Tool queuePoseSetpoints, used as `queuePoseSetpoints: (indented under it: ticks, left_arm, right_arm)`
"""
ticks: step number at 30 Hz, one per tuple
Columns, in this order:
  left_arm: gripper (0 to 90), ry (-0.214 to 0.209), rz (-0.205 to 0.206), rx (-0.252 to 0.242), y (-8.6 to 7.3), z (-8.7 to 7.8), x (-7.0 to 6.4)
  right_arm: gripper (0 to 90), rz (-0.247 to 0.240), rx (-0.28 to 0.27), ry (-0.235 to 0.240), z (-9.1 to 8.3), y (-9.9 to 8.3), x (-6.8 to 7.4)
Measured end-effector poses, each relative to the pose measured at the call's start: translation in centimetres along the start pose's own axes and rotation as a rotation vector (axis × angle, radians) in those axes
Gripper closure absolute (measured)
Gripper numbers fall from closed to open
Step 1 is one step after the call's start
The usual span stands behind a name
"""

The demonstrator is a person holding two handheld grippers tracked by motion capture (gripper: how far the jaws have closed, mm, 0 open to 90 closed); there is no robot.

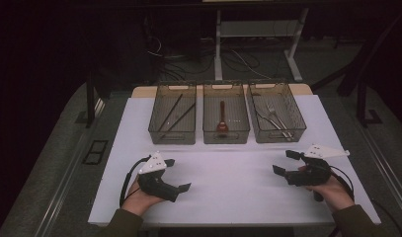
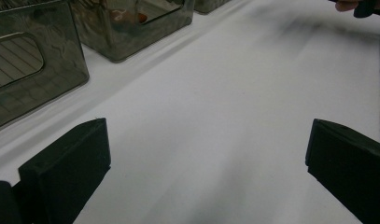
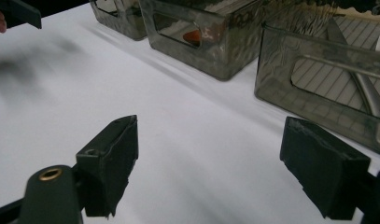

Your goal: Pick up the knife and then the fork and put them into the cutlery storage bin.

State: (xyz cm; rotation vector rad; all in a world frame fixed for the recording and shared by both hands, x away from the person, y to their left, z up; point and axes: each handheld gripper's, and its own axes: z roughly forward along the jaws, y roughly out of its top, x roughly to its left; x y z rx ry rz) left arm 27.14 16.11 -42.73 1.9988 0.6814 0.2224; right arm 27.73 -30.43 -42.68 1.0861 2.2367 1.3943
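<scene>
Three clear smoky bins stand in a row at the back of the white table (image 1: 228, 177). The left bin (image 1: 172, 113) holds dark chopsticks (image 1: 175, 116), the middle bin (image 1: 225, 113) a reddish-brown spoon (image 1: 221, 118), the right bin (image 1: 276, 112) metal forks (image 1: 275, 118). My left gripper (image 1: 178, 174) rests open at the front left, jaws wide apart over bare table (image 2: 206, 140). My right gripper (image 1: 286, 162) is open at the front right, facing inward, with nothing between its jaws (image 3: 208, 163). The right bin (image 3: 327, 88) and middle bin (image 3: 201, 37) stand just beyond it.
A wooden tabletop edge (image 1: 139, 91) shows behind the white sheet. Beyond the table are desk legs (image 1: 218, 44) and cables (image 1: 238, 61) on a dark floor. In the left gripper view the left bin (image 2: 29, 70) and middle bin (image 2: 131, 28) sit close at upper left.
</scene>
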Motion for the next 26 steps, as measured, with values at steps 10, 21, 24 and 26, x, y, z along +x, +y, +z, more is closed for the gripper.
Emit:
queuePoseSetpoints:
  ticks: [10,21,24,26]
  left_arm:
    - [0.0,-0.002,0.006,0.002,0.0,0.0,0.0]
    - [0.0,-0.003,0.004,0.002,0.0,-0.1,0.0]
    - [0.0,-0.003,0.004,0.002,0.0,-0.1,0.0]
    - [0.0,-0.003,0.004,0.004,0.0,-0.1,0.0]
  right_arm:
    - [18.6,0.024,-0.013,0.03,-0.3,-1.4,0.4]
    - [18.5,-0.003,0.017,0.033,-0.4,-2.3,1.1]
    - [18.5,-0.002,0.021,0.036,-0.4,-2.3,1.1]
    - [18.3,-0.004,0.021,0.038,-0.4,-2.3,1.1]
